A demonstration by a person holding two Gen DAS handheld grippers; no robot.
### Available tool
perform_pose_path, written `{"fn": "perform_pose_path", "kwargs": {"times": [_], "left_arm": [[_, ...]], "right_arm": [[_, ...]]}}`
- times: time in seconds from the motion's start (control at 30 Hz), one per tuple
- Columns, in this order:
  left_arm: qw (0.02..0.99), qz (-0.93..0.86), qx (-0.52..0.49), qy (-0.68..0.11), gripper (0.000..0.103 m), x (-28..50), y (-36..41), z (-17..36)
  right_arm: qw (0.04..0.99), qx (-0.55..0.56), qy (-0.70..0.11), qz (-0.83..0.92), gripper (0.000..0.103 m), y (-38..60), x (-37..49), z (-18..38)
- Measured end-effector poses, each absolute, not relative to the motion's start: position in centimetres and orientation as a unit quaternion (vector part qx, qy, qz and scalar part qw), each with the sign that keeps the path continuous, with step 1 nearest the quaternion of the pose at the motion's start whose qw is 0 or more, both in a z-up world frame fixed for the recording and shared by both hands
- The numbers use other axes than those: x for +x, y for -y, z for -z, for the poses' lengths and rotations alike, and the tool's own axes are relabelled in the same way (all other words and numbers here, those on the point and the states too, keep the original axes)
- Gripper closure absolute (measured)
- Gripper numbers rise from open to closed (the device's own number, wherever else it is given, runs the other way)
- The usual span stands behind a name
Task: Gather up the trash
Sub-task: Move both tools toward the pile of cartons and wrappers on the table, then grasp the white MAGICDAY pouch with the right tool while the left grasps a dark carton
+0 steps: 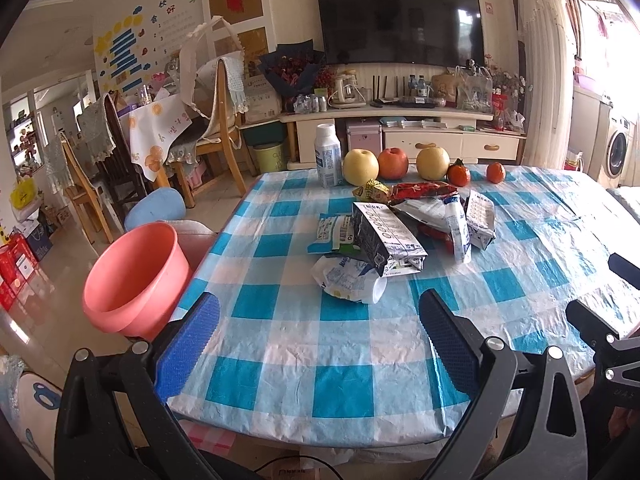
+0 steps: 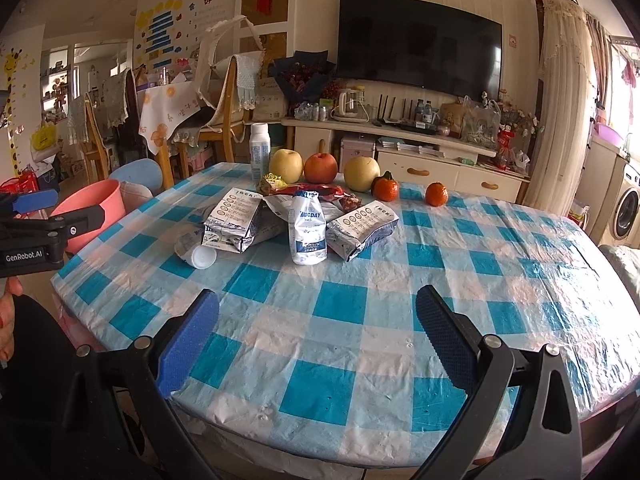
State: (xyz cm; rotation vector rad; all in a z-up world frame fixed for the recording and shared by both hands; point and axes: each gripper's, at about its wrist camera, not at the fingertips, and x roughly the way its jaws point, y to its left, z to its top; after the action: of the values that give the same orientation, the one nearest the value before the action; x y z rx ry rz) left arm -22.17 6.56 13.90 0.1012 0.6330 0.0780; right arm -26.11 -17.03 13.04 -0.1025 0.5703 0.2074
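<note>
Nearest the cameras, both grippers hang over the near edge of the table (image 2: 360, 360), which wears a blue-and-white checked plastic cloth. The left gripper (image 1: 318, 338) has its fingers spread wide with nothing between them, only bare cloth. The right gripper (image 2: 316, 334) is likewise splayed and empty. From the right wrist view, the left gripper's side and a bit of the hand (image 2: 10, 312) holding it show at the left border.

Off the table's left edge, just beside it and lower down, stands a pink bucket (image 1: 136, 276), its mouth up and nothing visible inside.

Toward the middle of the table lies the trash in one loose heap: a crushed white bottle (image 1: 352, 280) on its side closest to the grippers, a flattened silver milk carton (image 1: 386, 240) touching it from behind, a squashed white pouch bottle (image 2: 306, 228), a second silver carton (image 2: 362, 228) to the right, and red and yellow snack wrappers (image 2: 316, 191) at the back of the pile.

Beyond the heap, along the far edge, stand an upright white bottle (image 1: 328, 156), two yellow pears (image 1: 360, 166) flanking a red apple (image 1: 393, 163), and two small oranges (image 1: 496, 172) to the right.

Past the table are wooden chairs (image 1: 218, 120), a low cabinet (image 1: 448, 140) and a wall-mounted television (image 1: 400, 22).
</note>
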Motion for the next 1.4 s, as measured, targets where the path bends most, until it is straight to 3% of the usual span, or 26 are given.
{"fn": "perform_pose_path", "kwargs": {"times": [1.13, 1.23, 1.4], "left_arm": [[0.921, 0.001, 0.057, -0.384, 0.005, -14.1, -4.3, -7.4], [0.922, 0.014, 0.046, -0.384, 0.005, -12.9, -4.0, -7.3], [0.924, 0.033, 0.044, -0.377, 0.005, -10.9, -2.9, -7.6]], "right_arm": [[0.923, 0.051, -0.349, -0.152, 0.004, 18.1, -17.4, -10.4], [0.920, 0.055, -0.354, -0.158, 0.006, 18.1, -16.0, -10.2], [0.911, 0.062, -0.370, -0.173, 0.020, 18.0, -13.2, -9.4]]}}
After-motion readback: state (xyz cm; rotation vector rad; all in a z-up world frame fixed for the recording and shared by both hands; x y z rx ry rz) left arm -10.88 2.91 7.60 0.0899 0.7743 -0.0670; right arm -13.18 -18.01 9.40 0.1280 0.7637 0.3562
